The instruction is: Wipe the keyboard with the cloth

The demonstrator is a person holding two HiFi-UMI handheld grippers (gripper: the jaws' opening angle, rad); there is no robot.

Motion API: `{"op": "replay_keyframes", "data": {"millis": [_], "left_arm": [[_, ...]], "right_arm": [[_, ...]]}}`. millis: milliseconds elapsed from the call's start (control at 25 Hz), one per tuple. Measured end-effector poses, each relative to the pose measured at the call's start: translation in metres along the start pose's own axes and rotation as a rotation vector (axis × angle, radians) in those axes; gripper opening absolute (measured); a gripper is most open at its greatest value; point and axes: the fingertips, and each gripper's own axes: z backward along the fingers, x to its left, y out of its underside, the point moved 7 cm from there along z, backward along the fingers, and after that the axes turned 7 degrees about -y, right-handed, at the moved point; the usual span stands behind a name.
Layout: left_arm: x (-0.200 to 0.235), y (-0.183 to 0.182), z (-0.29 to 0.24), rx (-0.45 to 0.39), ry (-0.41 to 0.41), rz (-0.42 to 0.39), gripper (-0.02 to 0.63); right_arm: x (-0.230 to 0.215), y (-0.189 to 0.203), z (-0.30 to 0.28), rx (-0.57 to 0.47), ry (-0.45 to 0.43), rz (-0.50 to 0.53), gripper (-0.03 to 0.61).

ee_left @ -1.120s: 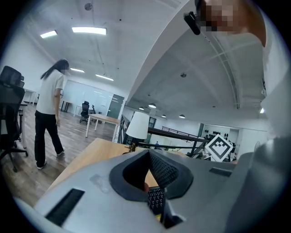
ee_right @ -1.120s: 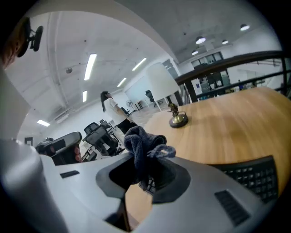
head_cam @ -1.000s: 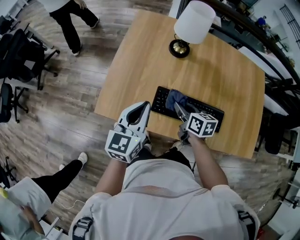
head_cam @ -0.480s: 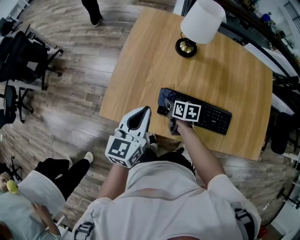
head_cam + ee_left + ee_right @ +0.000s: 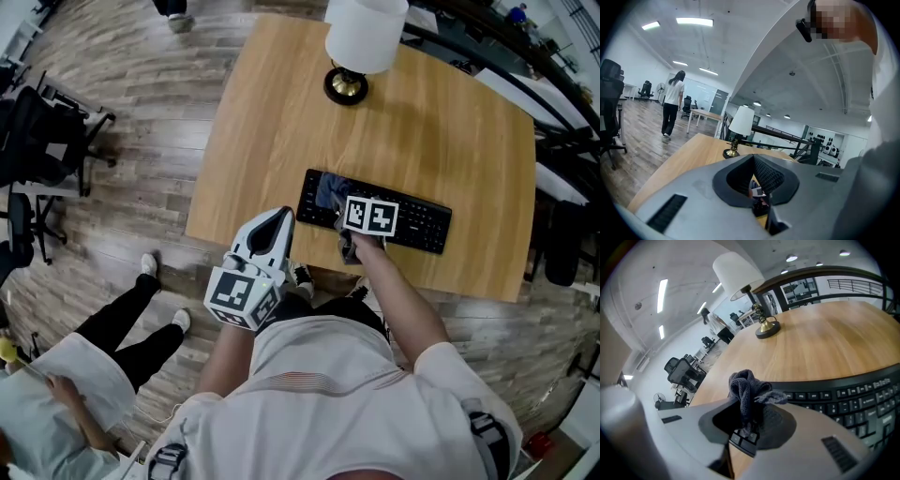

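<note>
The right hand-held gripper [image 5: 749, 420] is clamped on a bunched grey cloth [image 5: 746, 385] and holds it at the left end of the black keyboard [image 5: 417, 222]. The keyboard lies with its long axis across the bench [image 5: 441, 122], so nearly all keys stretch to the right of the cloth. The left hand-held gripper [image 5: 284, 217], jaws together on nothing, hangs off the near bench edge, farther from the keys

cloth [image 5: 746, 387]: rough knit | keyboard [image 5: 853, 399]: matt plastic | table [image 5: 825, 343]: smooth wood
</note>
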Motion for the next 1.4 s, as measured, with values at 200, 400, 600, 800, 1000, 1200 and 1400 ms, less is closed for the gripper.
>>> {"op": "replay_keyframes", "data": {"millis": [200,400,600,800,1000,1200,1400], "left_arm": [[-0.03,0.001,-0.013,0.008,0.035,-0.018,0.015],[-0.065,0.006,-0.027,0.023,0.079,-0.032,0.015],[-0.097,0.013,-0.042,0.041,0.113,-0.044,0.015],[-0.129,0.018,-0.057,0.053,0.145,-0.066,0.015],[-0.164,0.026,-0.069,0.073,0.172,-0.087,0.015],[-0.2,0.031,-0.081,0.086,0.202,-0.11,0.015],[-0.227,0.035,-0.09,0.096,0.23,-0.119,0.015]], "right_arm": [[-0.032,0.005,0.031,-0.023,0.031,-0.035,0.132],[-0.073,0.009,0.067,-0.056,0.065,-0.084,0.132],[-0.114,0.013,0.101,-0.081,0.1,-0.119,0.132],[-0.151,0.019,0.133,-0.1,0.13,-0.147,0.132],[-0.19,0.025,0.164,-0.13,0.147,-0.173,0.132],[-0.224,0.035,0.195,-0.154,0.169,-0.213,0.132],[-0.247,0.038,0.22,-0.188,0.19,-0.234,0.132]]}}
